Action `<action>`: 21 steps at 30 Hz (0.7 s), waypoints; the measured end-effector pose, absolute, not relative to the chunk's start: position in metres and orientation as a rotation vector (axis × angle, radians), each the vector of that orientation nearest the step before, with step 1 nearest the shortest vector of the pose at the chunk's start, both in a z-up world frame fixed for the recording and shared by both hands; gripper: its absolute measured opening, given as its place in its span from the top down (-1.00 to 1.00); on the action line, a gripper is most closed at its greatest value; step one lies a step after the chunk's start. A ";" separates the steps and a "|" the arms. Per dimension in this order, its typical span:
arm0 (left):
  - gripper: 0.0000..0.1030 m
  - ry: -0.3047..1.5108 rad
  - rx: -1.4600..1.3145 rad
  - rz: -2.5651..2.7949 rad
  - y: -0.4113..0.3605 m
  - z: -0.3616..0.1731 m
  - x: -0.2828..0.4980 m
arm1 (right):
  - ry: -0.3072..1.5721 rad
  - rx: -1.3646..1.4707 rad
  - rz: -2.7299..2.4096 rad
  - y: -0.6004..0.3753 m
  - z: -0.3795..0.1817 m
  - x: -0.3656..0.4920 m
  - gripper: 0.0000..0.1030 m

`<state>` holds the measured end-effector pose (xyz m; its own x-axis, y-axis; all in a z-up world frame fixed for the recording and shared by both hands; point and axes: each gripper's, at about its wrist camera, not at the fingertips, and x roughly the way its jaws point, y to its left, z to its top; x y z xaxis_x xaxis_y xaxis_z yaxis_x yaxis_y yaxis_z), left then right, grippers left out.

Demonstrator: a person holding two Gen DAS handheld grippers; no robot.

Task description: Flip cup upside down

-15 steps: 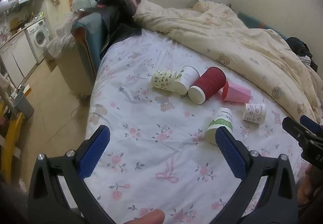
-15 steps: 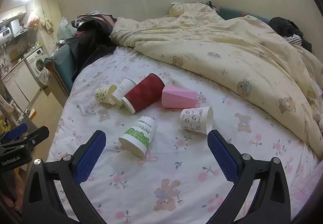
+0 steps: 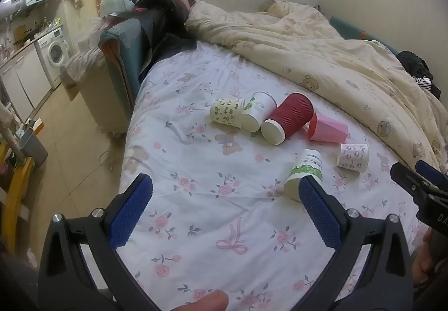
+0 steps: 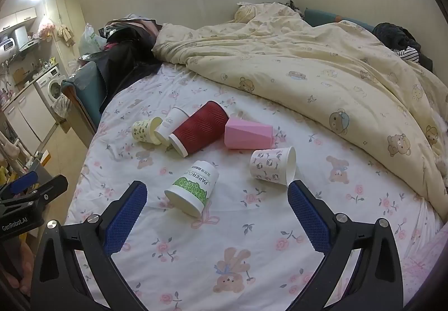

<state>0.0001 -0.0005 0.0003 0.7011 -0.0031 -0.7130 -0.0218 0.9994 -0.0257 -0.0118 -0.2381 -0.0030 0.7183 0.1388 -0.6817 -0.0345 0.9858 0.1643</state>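
Several paper cups lie on their sides on the floral bedsheet (image 4: 252, 249). A green-and-white cup (image 4: 193, 187) is nearest, also in the left wrist view (image 3: 305, 172). A white patterned cup (image 4: 273, 166), a pink faceted cup (image 4: 247, 134), a red ribbed cup (image 4: 200, 127), a white cup (image 4: 170, 122) and a yellowish patterned cup (image 4: 145, 130) lie behind it. My right gripper (image 4: 217, 197) is open and empty, just short of the green cup. My left gripper (image 3: 225, 197) is open and empty, its right finger beside the green cup.
A cream bear-print duvet (image 4: 322, 72) is bunched along the right and back of the bed. Dark clothes and bags (image 3: 156, 19) pile at the bed's far left. The bed edge drops to the floor (image 3: 70, 129) on the left, with a washing machine (image 3: 56, 51) beyond.
Both grippers have stayed almost still; the views shift only slightly. The cups have not moved.
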 end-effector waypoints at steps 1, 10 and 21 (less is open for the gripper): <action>-1.00 0.793 -0.032 0.011 0.000 0.000 0.000 | 0.764 0.144 0.097 -0.238 -0.003 -0.012 -0.99; -1.00 0.794 -0.031 0.011 0.000 0.000 0.000 | 0.767 0.144 0.098 -0.238 -0.006 -0.012 -0.99; -1.00 0.794 -0.032 0.011 0.000 0.000 0.000 | 0.770 0.146 0.099 -0.238 -0.004 -0.011 -0.99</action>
<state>0.0000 -0.0004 0.0004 0.7009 -0.0019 -0.7133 -0.0220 0.9995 -0.0243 -0.0112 -0.2379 -0.0044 0.7138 0.1422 -0.6858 -0.0354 0.9852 0.1674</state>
